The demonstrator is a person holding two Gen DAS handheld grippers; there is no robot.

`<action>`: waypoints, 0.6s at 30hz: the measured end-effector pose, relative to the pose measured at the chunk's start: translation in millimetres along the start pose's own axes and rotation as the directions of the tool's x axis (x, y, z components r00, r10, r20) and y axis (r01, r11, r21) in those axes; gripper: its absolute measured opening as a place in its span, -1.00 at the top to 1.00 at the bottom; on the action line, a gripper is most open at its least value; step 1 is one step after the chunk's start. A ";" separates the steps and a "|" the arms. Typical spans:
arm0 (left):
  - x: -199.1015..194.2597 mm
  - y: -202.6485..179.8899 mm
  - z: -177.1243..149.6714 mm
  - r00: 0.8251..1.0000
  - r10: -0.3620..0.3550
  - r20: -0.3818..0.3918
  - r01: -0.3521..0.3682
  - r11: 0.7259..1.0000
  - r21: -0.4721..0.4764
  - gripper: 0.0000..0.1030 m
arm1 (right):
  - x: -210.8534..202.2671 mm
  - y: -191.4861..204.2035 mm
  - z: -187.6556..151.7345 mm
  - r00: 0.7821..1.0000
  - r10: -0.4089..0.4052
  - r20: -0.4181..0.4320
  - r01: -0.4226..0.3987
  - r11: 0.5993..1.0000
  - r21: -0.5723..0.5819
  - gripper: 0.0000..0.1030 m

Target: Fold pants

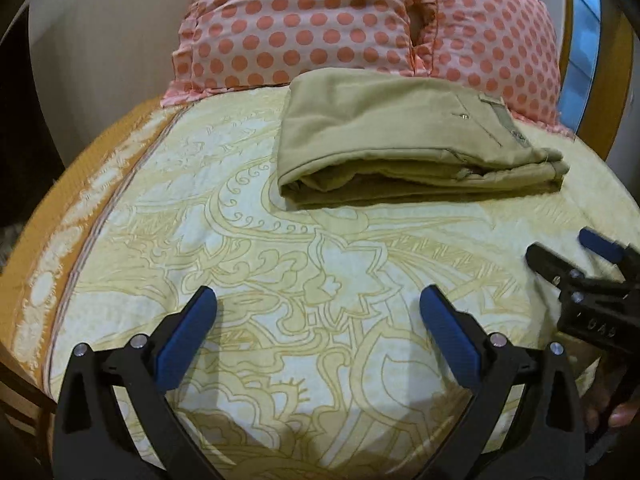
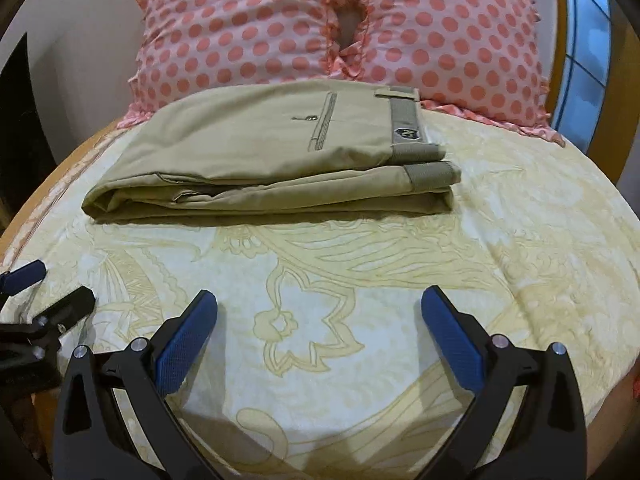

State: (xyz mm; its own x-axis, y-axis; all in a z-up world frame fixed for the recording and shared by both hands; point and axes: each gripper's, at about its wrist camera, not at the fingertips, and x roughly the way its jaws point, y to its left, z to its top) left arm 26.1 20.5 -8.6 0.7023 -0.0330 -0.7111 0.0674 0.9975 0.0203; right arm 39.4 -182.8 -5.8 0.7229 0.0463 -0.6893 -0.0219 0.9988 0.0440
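Observation:
Khaki pants (image 1: 400,140) lie folded in a flat rectangular stack on the bed, waistband to the right, back pocket on top. They also show in the right wrist view (image 2: 272,152). My left gripper (image 1: 318,308) is open and empty, held above the sheet well short of the pants. My right gripper (image 2: 319,306) is open and empty too, also short of the pants. The right gripper shows at the right edge of the left wrist view (image 1: 568,256). The left gripper shows at the left edge of the right wrist view (image 2: 44,292).
The bed has a cream and yellow floral sheet (image 1: 280,280) (image 2: 500,260). Two pink polka-dot pillows (image 1: 304,20) (image 2: 448,32) lie just behind the pants. A wooden headboard and a blue window (image 2: 588,48) are at the right. The bed's left edge (image 1: 48,248) drops off.

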 end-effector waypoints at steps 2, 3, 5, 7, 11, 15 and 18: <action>0.4 1.5 0.1 1.000 -0.002 0.006 0.002 1.000 -0.002 -0.97 | -0.7 0.5 -1.6 1.000 -0.010 0.010 0.010 1.000 0.006 -0.97; 0.3 2.1 0.2 1.000 -0.003 0.007 0.003 1.000 -0.003 -0.97 | -1.0 0.6 -2.0 1.000 -0.012 0.012 0.012 1.000 0.008 -0.97; 1.1 2.8 0.6 1.000 -0.003 0.009 0.003 1.000 -0.002 -0.97 | -1.2 -0.1 -2.0 1.000 -0.014 0.014 0.014 1.000 0.008 -0.97; 1.3 2.6 0.4 1.000 -0.004 0.014 0.004 1.000 -0.001 -0.97 | -1.5 0.1 -2.5 1.000 -0.015 0.015 0.015 1.000 0.008 -0.97; 1.1 2.3 -0.3 1.000 -0.003 0.021 0.003 1.000 -0.002 -0.97 | -1.8 -1.0 -2.3 1.000 -0.011 0.014 0.011 1.000 0.004 -0.97; 0.9 1.7 -0.2 1.000 -0.001 0.021 0.001 1.000 -0.003 -0.97 | -1.6 -0.4 -1.9 1.000 -0.013 0.014 0.013 1.000 0.006 -0.97; 1.0 2.0 -0.3 1.000 -0.001 0.022 0.001 1.000 -0.003 -0.97 | -1.8 -0.7 -1.8 1.000 -0.013 0.014 0.013 1.000 0.006 -0.97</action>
State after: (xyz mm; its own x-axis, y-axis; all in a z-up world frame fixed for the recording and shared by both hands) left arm 26.7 22.6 -9.4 0.7175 -0.0358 -0.6957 0.0663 0.9977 0.0171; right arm 36.9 -183.6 -5.8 0.7328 0.0331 -0.6796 -0.0086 0.9992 0.0395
